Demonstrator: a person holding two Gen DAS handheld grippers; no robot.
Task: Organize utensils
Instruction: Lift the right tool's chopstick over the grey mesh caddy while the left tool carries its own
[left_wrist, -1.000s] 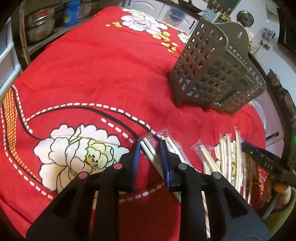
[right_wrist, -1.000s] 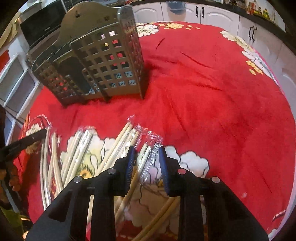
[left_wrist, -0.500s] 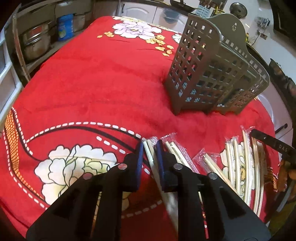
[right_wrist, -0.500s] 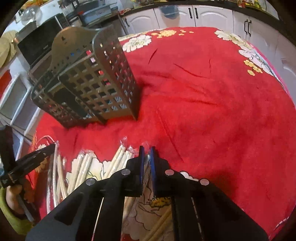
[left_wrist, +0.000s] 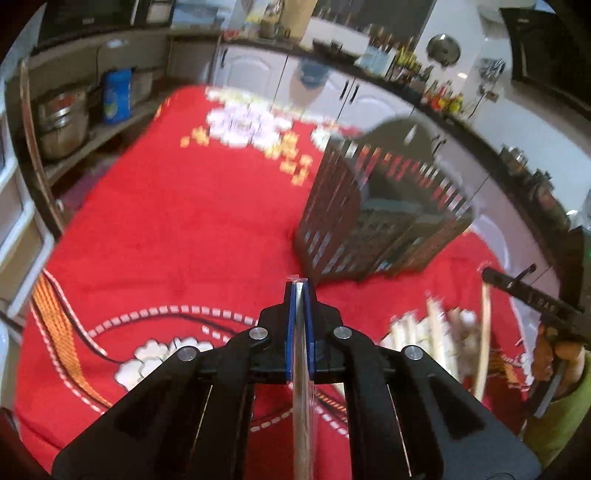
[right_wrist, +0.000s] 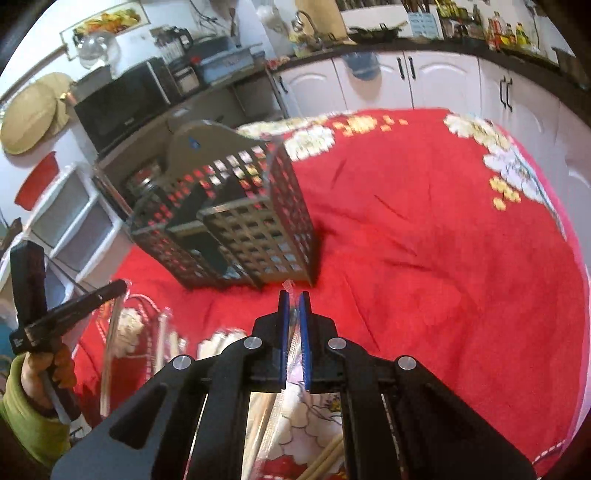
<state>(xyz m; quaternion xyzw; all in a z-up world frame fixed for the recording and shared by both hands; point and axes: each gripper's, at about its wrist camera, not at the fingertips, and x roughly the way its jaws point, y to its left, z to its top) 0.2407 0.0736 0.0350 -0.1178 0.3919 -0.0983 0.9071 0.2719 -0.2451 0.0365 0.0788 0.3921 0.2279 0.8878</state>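
Note:
My left gripper (left_wrist: 300, 291) is shut on a wrapped pair of chopsticks (left_wrist: 303, 398) and holds it above the red cloth. My right gripper (right_wrist: 294, 300) is shut on another wrapped pair of chopsticks (right_wrist: 291, 354), also lifted. The grey slotted utensil caddy (left_wrist: 376, 218) stands on the cloth ahead and right of the left gripper; in the right wrist view the caddy (right_wrist: 236, 214) is ahead and left. More wrapped chopsticks (left_wrist: 436, 332) lie on the cloth, and some show in the right wrist view (right_wrist: 162, 343).
A red flowered tablecloth (left_wrist: 184, 229) covers the table. The other hand-held gripper (left_wrist: 535, 299) shows at the right edge, and in the right wrist view (right_wrist: 62, 314) at the left. Pots on shelves (left_wrist: 62, 118) stand to the left; white cabinets (right_wrist: 406, 81) stand behind.
Both grippers closed on wrapped chopstick pairs and lifted them off the cloth, tilting the views up toward the caddy and kitchen.

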